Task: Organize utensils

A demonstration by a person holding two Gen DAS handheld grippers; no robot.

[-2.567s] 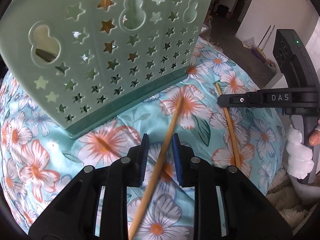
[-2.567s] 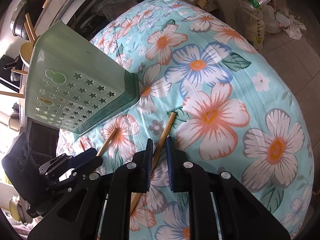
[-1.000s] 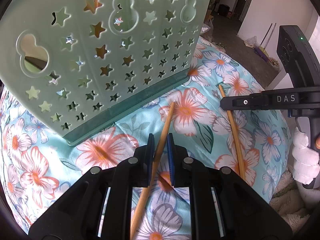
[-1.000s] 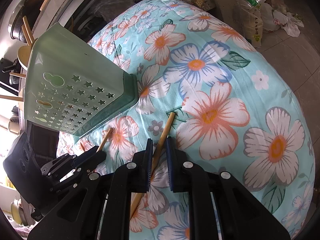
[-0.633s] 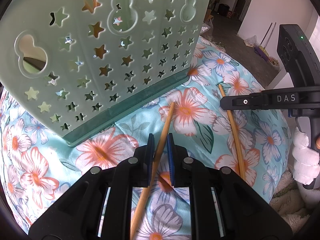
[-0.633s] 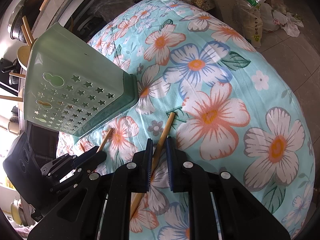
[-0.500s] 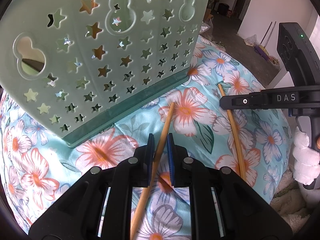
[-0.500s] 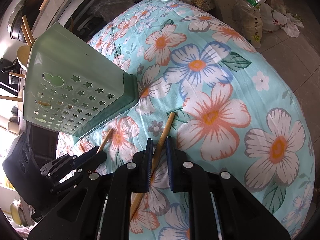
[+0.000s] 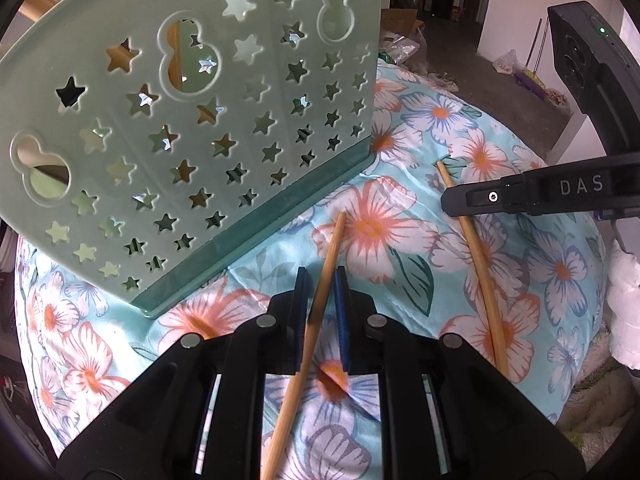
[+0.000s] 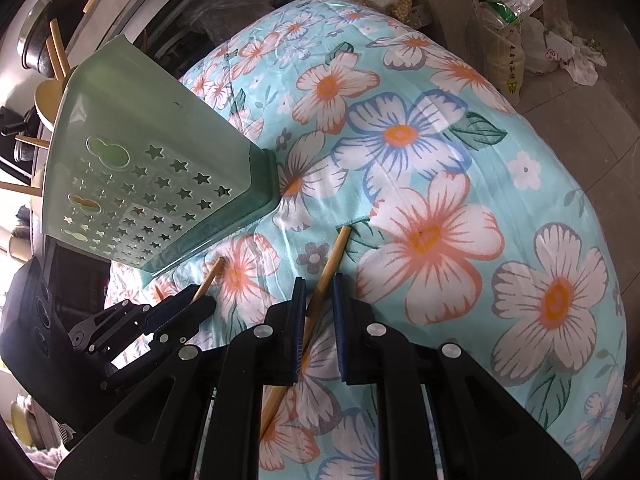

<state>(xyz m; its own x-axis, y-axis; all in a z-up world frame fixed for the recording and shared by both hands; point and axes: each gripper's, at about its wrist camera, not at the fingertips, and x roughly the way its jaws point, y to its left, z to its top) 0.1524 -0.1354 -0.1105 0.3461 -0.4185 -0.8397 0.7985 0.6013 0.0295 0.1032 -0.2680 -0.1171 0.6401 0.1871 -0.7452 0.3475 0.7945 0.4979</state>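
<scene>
A pale green utensil holder [image 9: 192, 128] with star cut-outs stands on the floral cloth [image 9: 520, 240]; it also shows in the right wrist view [image 10: 160, 184]. My left gripper [image 9: 322, 280] is shut on a wooden chopstick [image 9: 316, 320], lifted a little off the cloth, its tip pointing at the holder's base. My right gripper [image 10: 318, 286] is shut on a second wooden chopstick [image 10: 324, 276]. That chopstick [image 9: 472, 264] and the right gripper's finger [image 9: 540, 192] show at the right of the left wrist view. The left gripper [image 10: 188, 306] shows at lower left of the right wrist view.
The floral cloth [image 10: 440, 200] covers a rounded cushion that drops away at its edges. Plastic bags [image 10: 504, 40] and clutter lie on the floor beyond it. Wooden utensils [image 10: 56, 52] and dark pots sit behind the holder at far left.
The left gripper closed on its chopstick 2.6 s ago to 1 s ago. Since then it has risen slightly with the chopstick. The right gripper stays shut on its chopstick.
</scene>
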